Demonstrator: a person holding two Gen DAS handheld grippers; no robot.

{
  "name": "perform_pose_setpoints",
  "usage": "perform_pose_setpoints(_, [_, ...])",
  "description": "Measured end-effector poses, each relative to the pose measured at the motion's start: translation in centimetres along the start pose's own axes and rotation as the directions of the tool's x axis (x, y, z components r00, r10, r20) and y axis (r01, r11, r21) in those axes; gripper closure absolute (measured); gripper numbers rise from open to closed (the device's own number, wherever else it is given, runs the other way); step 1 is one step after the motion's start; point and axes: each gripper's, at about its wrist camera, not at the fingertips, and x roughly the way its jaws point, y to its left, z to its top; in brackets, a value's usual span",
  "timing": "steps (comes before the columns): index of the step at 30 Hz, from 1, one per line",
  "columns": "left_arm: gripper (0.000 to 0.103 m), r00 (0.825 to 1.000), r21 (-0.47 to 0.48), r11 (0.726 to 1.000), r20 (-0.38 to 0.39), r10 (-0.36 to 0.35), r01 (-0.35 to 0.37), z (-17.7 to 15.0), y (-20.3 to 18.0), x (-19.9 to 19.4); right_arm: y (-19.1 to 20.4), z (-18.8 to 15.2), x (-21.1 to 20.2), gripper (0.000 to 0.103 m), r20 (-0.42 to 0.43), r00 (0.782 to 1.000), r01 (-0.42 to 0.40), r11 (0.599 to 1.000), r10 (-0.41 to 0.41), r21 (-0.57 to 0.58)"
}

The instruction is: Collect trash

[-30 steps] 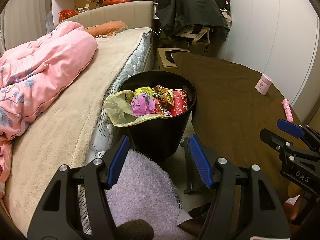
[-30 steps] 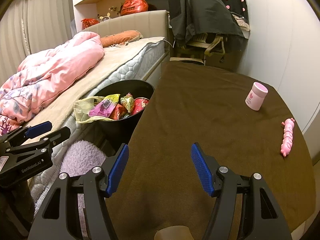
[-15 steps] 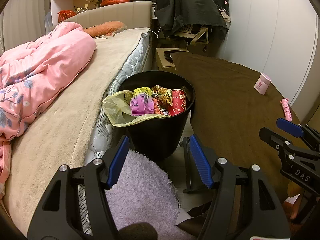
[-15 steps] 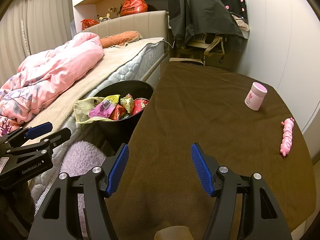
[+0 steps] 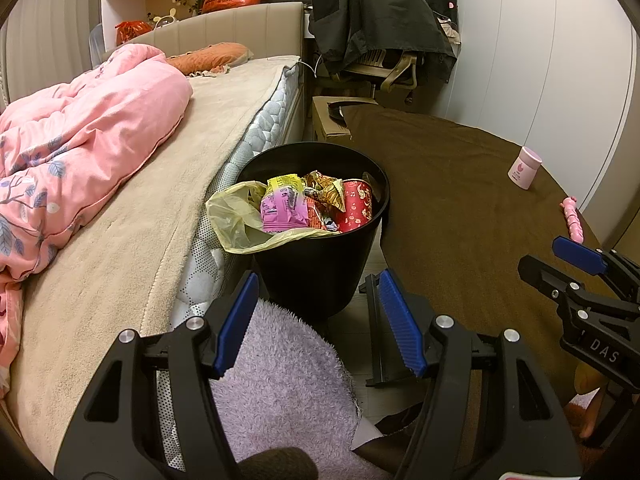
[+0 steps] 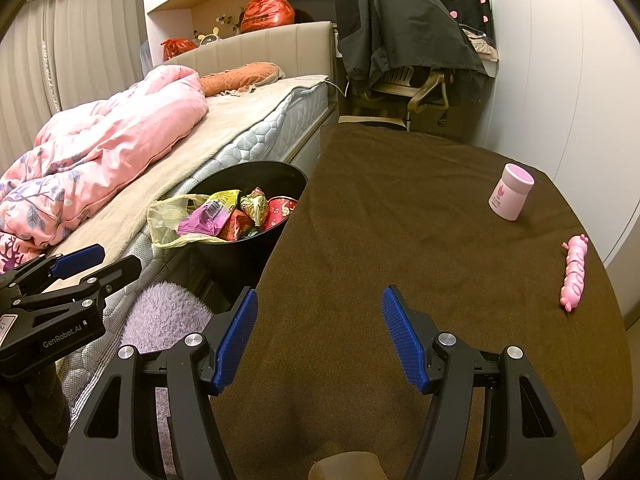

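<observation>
1 brown table (image 6: 400, 240) beside full bin (image 5: 316, 272)

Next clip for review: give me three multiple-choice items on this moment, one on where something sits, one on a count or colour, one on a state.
1. Where does the black bin stand?
A. On the bed
B. On the floor between the bed and the brown table
C. On the brown table

2. How many pink things lie on the brown table?
A. Two
B. None
C. Five

3. How is the right claw?
A. Shut on a wrapper
B. Shut on the cup
C. Open, holding nothing

Key: 1 B, the bin sits on the floor beside the bed, against the table's edge. 2 A, only the pink cup and the pink pig toy lie there. 3 C, its blue pads stand wide apart above bare brown cloth.
</observation>
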Motion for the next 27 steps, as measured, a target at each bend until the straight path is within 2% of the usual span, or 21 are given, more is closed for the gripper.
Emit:
perform_pose_setpoints(18, [0.043,1.000,0.015,1.000,0.030,0.008,-0.008,0.3,0.6,-0.3,0.1,0.0,-0.1,0.042,-0.001,1.000,0.003,1.000,-0.003,-0.001])
perform_pose_setpoints(21, [0.043,1.000,0.015,1.000,0.009,-0.004,0.004,0.6,0.2,0.0,-0.3,0.0,-0.2,0.042,0.000,1.000,0.007,1.000,-0.007,0.006])
perform_pose_setpoints(25, [0.043,0.997,0.015,0.998,-0.051,-0.053,0.054,1.5,-1.7,1.8,-4.1,0.6,0.0,0.042,0.001,1.000,0.028,0.997,-0.028,0.070])
perform_pose_setpoints(27, [0.043,0.996,0.005,0.997,-0.055,-0.074,0.074,2.3,-3.4,2.9,-7.2,1.1,1.2,0.039,0.002,0.996,0.093,0.993,-0.093,0.066])
